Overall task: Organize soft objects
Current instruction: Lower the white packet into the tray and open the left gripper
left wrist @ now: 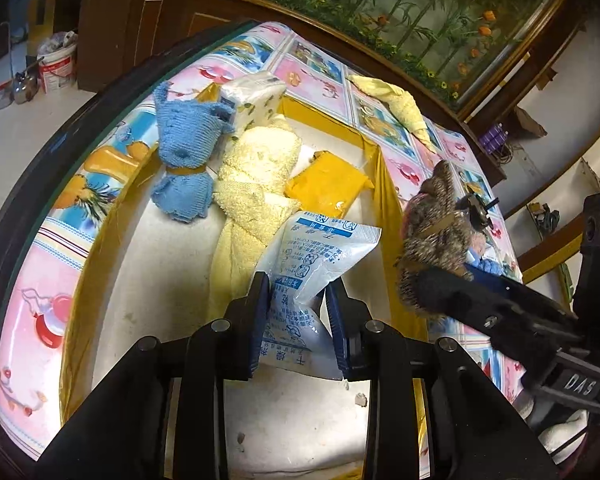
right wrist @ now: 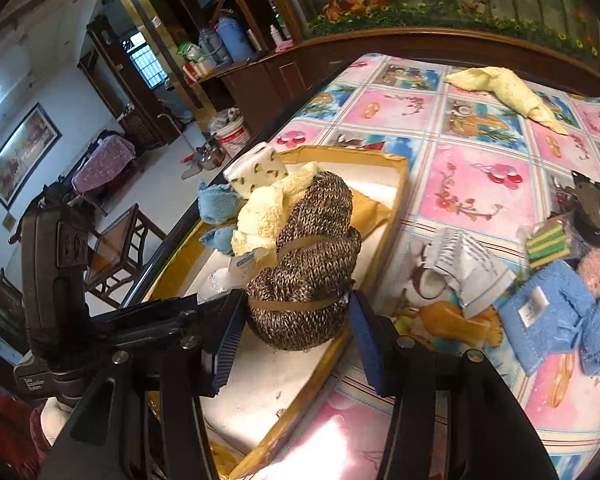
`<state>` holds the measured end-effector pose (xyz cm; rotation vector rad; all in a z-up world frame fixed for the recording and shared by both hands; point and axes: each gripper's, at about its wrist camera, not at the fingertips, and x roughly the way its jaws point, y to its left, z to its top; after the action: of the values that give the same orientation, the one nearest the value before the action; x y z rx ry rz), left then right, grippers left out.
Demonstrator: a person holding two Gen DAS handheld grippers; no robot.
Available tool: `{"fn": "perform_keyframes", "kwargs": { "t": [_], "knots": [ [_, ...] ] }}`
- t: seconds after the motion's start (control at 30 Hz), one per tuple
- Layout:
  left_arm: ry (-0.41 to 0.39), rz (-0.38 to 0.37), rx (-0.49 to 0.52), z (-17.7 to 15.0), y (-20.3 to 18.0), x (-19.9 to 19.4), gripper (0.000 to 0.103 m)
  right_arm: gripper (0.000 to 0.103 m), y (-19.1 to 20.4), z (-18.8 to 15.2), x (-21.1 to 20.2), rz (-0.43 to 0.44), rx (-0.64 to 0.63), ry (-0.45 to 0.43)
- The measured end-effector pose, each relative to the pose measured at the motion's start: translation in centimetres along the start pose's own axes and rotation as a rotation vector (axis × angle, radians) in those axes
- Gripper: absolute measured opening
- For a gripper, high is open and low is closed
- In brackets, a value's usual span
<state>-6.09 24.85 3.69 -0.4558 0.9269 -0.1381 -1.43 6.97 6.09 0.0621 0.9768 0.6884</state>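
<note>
Blue pads of the left gripper (left wrist: pixel 298 320) pinch a white printed packet (left wrist: pixel 316 256) narrowly, holding it over the white foam box (left wrist: pixel 148 280) with yellow-taped walls. Beyond it inside the box lie a pale yellow towel (left wrist: pixel 256 176), a blue knitted bundle (left wrist: pixel 184 152) and a yellow pouch (left wrist: pixel 326 186). Right gripper (right wrist: pixel 290 320) clasps a brown knitted bundle (right wrist: pixel 308 272) (tied with tan bands) above the box's near wall. Blue cloths (right wrist: pixel 556 316) rest on the patterned tablecloth (right wrist: pixel 460 184) nearby.

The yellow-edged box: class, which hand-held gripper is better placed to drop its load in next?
Probably the left hand-held gripper: its white sachet already hangs over the box interior. The right hand-held gripper holds the brown knit bundle nearer the box's edge.
</note>
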Motion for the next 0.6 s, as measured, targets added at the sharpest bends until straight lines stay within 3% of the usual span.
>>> {"fn": "perform_keyframes", "kwargs": {
  "t": [0.2, 0.3, 0.4, 0.6],
  "knots": [
    [0.003, -0.013, -0.017, 0.2, 0.6, -0.3, 0.037, 0.054, 0.4, 0.2, 2.1, 0.005, 0.014, 0.038],
    [0.017, -0.082, -0.074, 0.4, 1.6, -0.4, 0.048, 0.058, 0.0, 0.6, 2.2, 0.023, 0.052, 0.033],
    [0.013, -0.121, -0.119, 0.6, 2.1, -0.9, 0.05, 0.058, -0.6, 0.7, 1.2, 0.039, 0.074, 0.011],
    [-0.052, -0.108, -0.123, 0.5, 1.7, -3.4, 0.051, 0.058, -3.9, -0.1, -2.9, 0.044, 0.153, -0.072]
  ]
}}
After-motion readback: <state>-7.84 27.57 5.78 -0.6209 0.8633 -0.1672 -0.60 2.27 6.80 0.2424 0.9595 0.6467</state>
